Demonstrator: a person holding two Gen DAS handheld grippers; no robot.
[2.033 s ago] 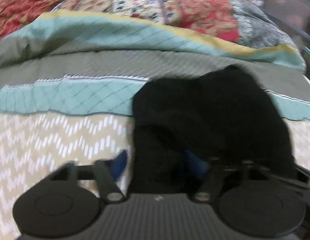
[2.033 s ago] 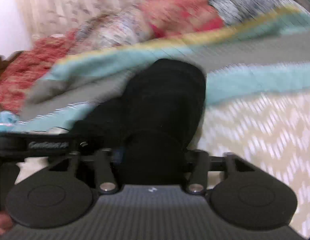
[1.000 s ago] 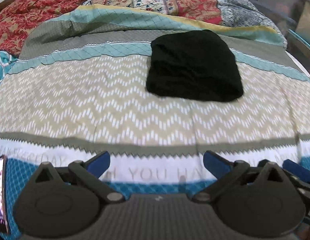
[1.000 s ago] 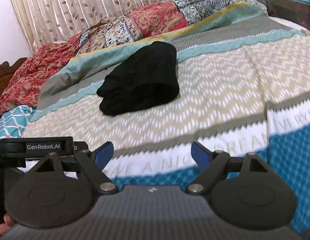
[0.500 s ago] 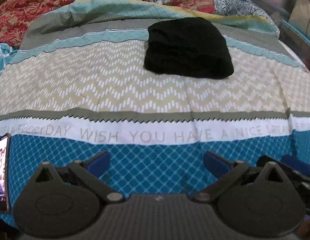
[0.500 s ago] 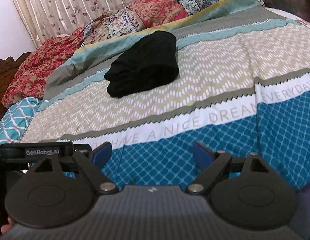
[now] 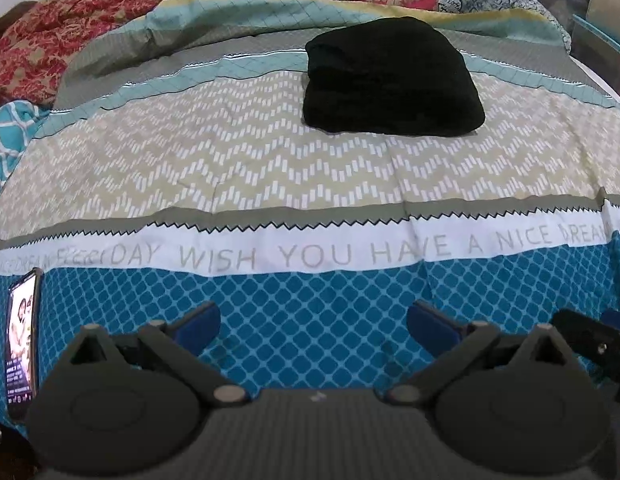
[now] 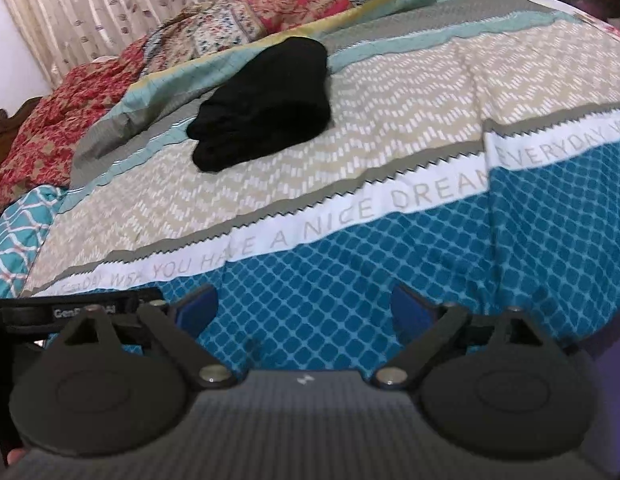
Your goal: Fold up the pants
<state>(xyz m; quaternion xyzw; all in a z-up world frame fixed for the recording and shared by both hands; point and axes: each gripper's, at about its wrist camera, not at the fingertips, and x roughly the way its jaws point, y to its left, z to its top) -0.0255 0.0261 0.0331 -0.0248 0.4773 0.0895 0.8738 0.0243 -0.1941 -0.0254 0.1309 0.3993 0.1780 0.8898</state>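
Far left of the left gripper, down at the bedspread's near edge: a phone with its screen lit, lying on the blue lattice band. Ahead of the blue fingertips, nothing but bedspread: blue lattice first, then a white strip printed with grey lettering, then beige zigzag. Jaws spread wide, gripping nothing, hanging over the near blue band. Well beyond and a touch right of that claw, folded black pants in a compact bundle, sitting flat where the beige zigzag meets the teal and grey stripes. Behind the bundle, a rumpled red floral quilt heaped across the head of the bed. At the far right edge of the left view, a sliver of the other tool's black frame.

Over on the right gripper, same story: blue fingertips held far apart, clamped on nothing, poised above the blue lattice. Left of it, a black strap with white lettering, partly hidden. Far ahead and left of this claw, the folded black pants again, well clear of both tools, untouched. Past them the red floral quilt, and behind that a leaf-patterned curtain along the wall.
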